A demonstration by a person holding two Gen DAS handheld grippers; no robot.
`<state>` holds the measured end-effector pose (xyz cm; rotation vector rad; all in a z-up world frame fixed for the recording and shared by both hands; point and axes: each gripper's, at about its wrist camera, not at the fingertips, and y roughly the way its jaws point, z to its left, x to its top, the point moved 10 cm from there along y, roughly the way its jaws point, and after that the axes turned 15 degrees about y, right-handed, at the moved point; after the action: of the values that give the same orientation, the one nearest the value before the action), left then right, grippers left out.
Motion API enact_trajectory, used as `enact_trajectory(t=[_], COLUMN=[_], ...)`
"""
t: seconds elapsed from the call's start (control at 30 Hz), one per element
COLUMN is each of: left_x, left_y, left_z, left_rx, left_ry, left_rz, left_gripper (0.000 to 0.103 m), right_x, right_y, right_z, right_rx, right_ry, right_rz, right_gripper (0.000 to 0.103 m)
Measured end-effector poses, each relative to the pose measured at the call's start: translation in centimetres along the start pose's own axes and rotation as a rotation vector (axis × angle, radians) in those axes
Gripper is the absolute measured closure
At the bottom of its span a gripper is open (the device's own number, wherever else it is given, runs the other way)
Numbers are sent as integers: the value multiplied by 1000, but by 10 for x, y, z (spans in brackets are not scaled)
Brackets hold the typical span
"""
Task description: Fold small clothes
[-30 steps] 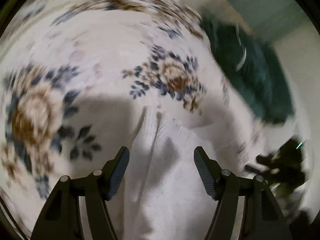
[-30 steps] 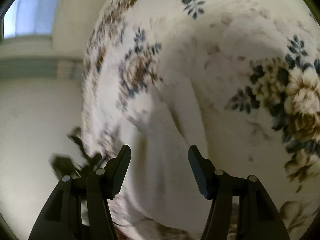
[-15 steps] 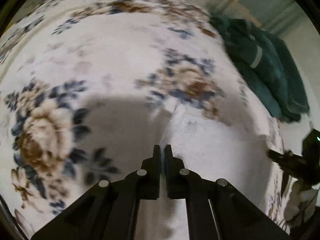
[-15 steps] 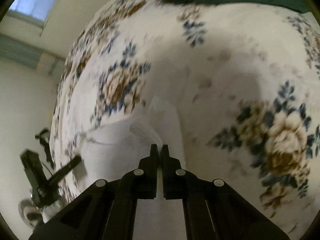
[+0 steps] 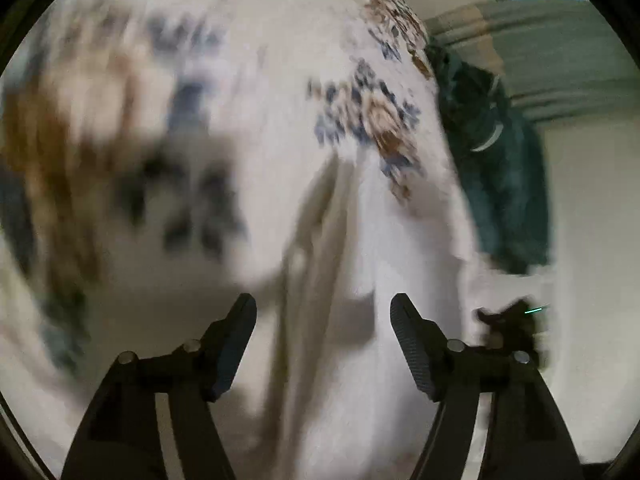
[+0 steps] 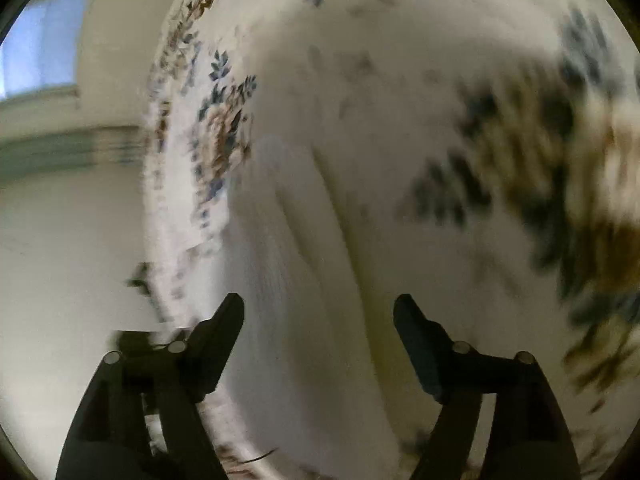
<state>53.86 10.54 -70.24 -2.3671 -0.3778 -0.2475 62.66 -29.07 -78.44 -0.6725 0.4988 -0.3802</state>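
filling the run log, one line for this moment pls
left gripper: opening, off cloth | right gripper: opening, off cloth | white garment: on floral bedspread

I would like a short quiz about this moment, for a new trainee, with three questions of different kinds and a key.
1. True or false: the left gripper pinches the white garment.
2. Which colour is the bundled cloth at the far edge of the floral sheet? A red, B dark green, C yellow.
3. Fill in: in its own view, the right gripper has the white garment lying ____ its fingers.

Key: 1 false, its jaws are opening and the pads are clear of the cloth. 2 B. 3 between.
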Motion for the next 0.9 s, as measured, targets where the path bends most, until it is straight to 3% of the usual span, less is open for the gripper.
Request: enact_trajectory(t=[0.13, 0.2, 0.27, 0.3, 0.33, 0.4, 0.43, 0.53, 0.7, 0.83, 0.9], left_x=[-34, -43, -43, -41, -41, -35, -34, -48, -129, -219, -261], left_y=[24, 43, 51, 52, 50, 40, 33, 13, -24, -32, -29], left_z=[-17, -24, -32, -36, -41, -53, -60, -82, -93, -82, -71], left_rx=[-136, -131, -111, -104, -100, -71, -65, -67, -23, 2, 38], left_ry=[-12, 13, 34, 44, 59, 103, 121, 163, 167, 71, 32], left_rz=[60, 100, 87, 80, 75, 42, 33, 33, 125, 220, 269], left_gripper=[36, 36, 38, 61, 74, 76, 76, 76, 76, 75, 72], right_x=[-56, -74, -81, -80, -79, -81, -85, -106, -191, -267, -289], right_y=[40, 63, 82, 85, 87, 86, 82, 64, 32, 25, 30], right_z=[-29, -36, -37, -36, -33, -27, -24, -17, -42, -110, -143], right_rx=[77, 61, 51, 57, 65, 72, 70, 65, 31, -67, -127], right_ry=[42, 33, 26, 33, 37, 33, 25, 1, -30, 60, 90], right_rz=[237, 281, 293, 274, 250, 218, 202, 180, 238, 302, 309], right_gripper=[18, 14, 14, 14, 28, 52, 58, 61, 61, 60, 58])
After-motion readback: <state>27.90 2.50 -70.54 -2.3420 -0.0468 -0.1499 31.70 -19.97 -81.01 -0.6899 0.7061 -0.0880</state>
